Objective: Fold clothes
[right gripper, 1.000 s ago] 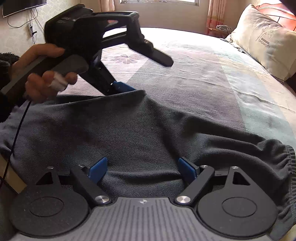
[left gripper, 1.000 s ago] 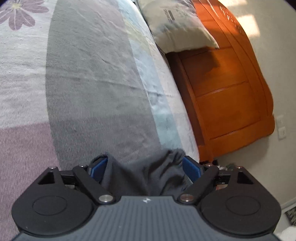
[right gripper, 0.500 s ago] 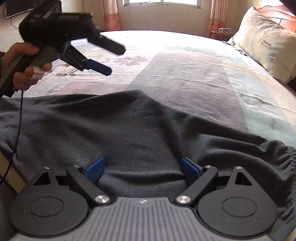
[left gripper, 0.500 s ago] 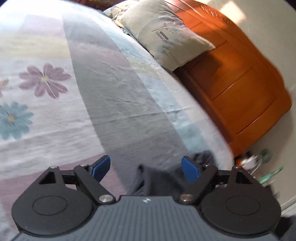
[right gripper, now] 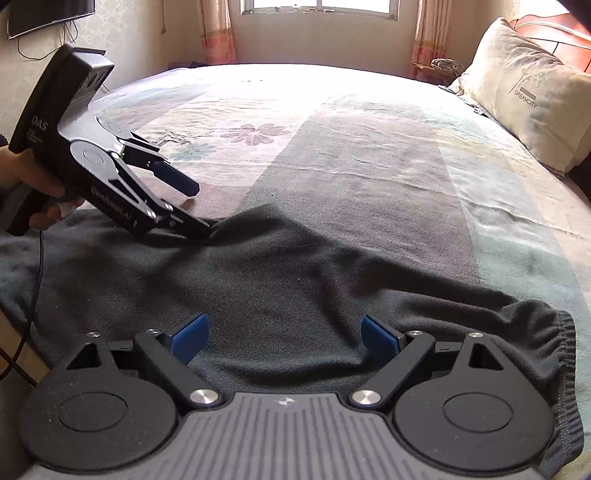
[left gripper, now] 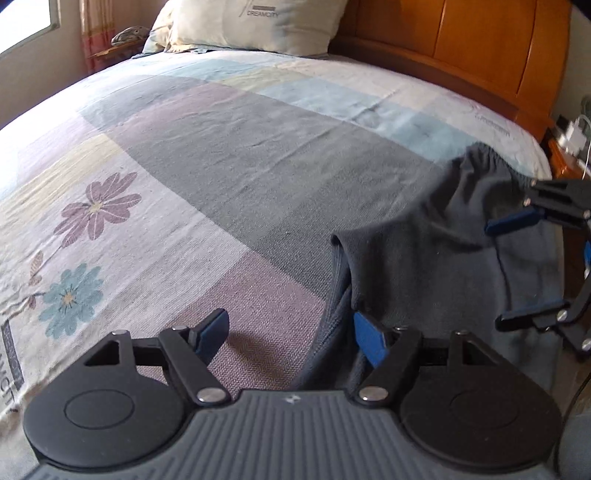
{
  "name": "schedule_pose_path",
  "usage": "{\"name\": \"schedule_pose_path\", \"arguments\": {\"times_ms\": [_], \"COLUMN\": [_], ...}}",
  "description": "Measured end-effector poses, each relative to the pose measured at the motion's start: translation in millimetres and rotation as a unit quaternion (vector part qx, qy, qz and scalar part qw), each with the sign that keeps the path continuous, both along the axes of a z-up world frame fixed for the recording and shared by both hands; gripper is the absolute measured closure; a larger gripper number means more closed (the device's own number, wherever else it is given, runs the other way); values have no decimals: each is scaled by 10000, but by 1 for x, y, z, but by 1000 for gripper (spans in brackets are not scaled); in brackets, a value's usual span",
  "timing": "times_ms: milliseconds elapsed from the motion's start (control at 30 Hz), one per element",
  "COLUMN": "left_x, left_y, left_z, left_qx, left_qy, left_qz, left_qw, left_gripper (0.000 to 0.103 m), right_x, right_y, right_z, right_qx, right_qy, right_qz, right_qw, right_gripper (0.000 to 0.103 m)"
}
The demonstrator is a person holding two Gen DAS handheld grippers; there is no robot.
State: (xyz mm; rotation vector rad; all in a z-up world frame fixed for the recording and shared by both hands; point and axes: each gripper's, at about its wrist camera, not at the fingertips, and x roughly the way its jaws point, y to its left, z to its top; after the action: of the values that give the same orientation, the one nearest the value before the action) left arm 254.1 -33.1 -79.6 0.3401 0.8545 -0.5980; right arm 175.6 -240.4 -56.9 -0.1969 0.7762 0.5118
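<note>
Both grippers are gaping apart: left gripper (right gripper: 192, 208) is touching dark grey sweatpants (right gripper: 295, 280) mid-left; right gripper (right gripper: 284, 338) is over them, legs cut off lower left.

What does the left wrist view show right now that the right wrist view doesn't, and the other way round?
Left wrist only: the wooden headboard, and the open right gripper from outside, over the dark garment.
Right wrist only: the window, the wall TV, and the left gripper from outside, open, its lower finger at the garment's raised edge.
Both: the garment, the patchwork bedspread and the pillow.
</note>
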Motion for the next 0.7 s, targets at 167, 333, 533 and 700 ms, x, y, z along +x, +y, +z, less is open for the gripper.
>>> {"name": "schedule_pose_path", "arguments": {"times_ms": [167,333,533,700], "left_x": [5,12,16,15], "left_y": [3,15,19,22], "left_z": [2,-1,-4,-7], "left_qx": [140,-137,-309,-411], "left_qy": [-272,-61,86,104], "left_qz": [242,510,668,763], "left_qw": [9992,9986,9973,9962], "left_gripper": [24,24,23,22], "right_x": [1,14,33,39], "right_y": [4,29,73,60], "right_z": [8,12,-2,-6], "right_qx": [65,12,-569,-1015], "right_qy": [-146,-304,-569,-237], "right_qz": [125,725,1506,1595], "right_qw": [9998,9969,9853,9817], "right_gripper": [10,33,70,77]}}
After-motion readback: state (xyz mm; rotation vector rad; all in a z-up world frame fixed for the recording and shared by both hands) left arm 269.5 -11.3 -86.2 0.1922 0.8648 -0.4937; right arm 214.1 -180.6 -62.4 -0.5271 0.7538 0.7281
